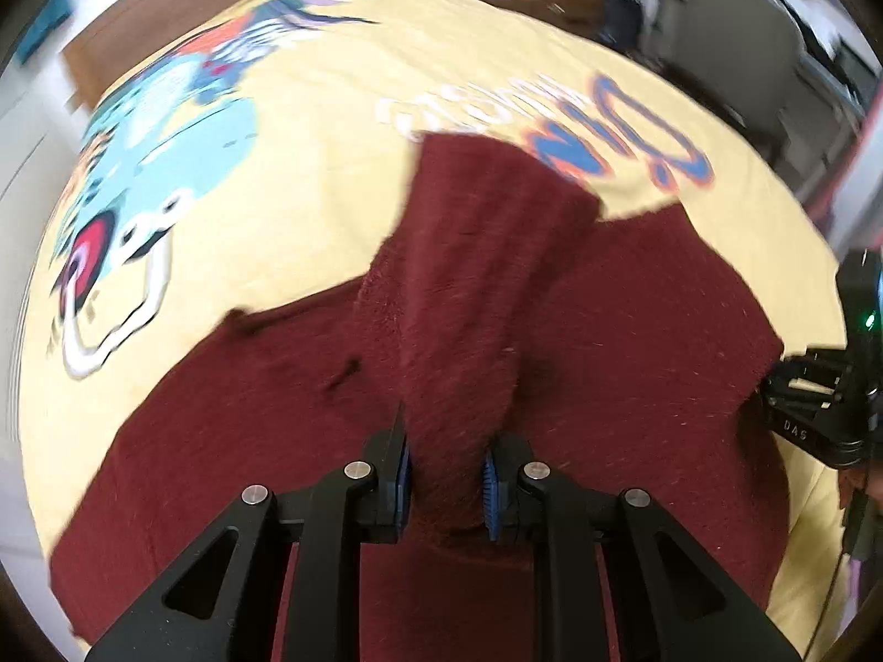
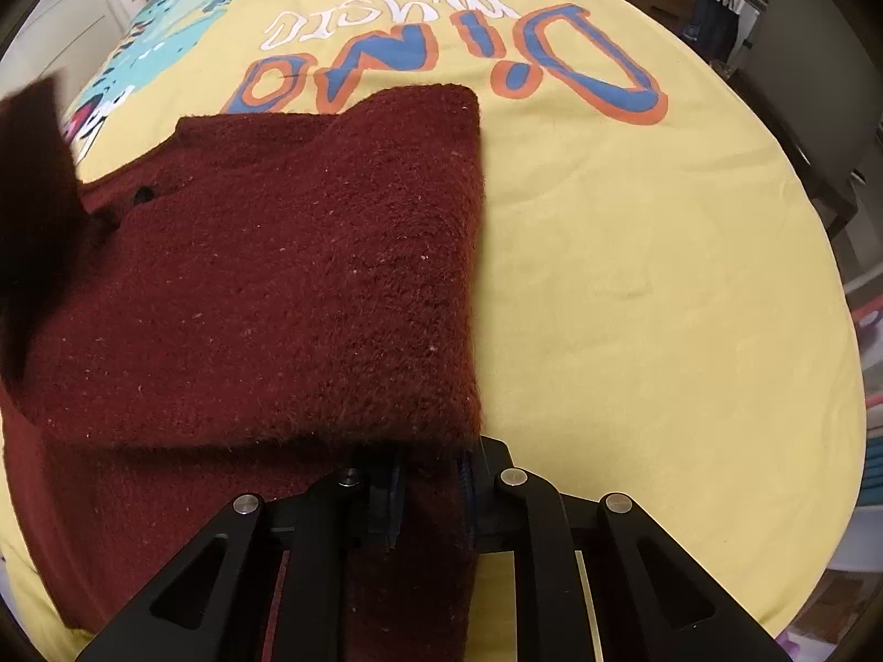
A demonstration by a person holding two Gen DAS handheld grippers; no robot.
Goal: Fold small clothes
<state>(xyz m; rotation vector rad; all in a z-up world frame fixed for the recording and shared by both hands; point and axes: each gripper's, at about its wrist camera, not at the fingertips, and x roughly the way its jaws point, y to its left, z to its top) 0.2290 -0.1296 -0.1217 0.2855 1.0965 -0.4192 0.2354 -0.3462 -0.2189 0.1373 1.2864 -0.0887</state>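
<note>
A small fuzzy maroon sweater lies on a yellow cloth printed with a dinosaur and the words "DINO MUSIC". My left gripper is shut on a sleeve of the sweater, which it holds lifted above the body of the garment. My right gripper is shut on the near right edge of the sweater, where a folded-over layer lies on top. The lifted sleeve shows dark at the left edge of the right wrist view. The right gripper body shows at the right edge of the left wrist view.
The yellow cloth spreads wide to the right of the sweater. Brown floor, white furniture and dark chairs lie beyond the cloth's far edge.
</note>
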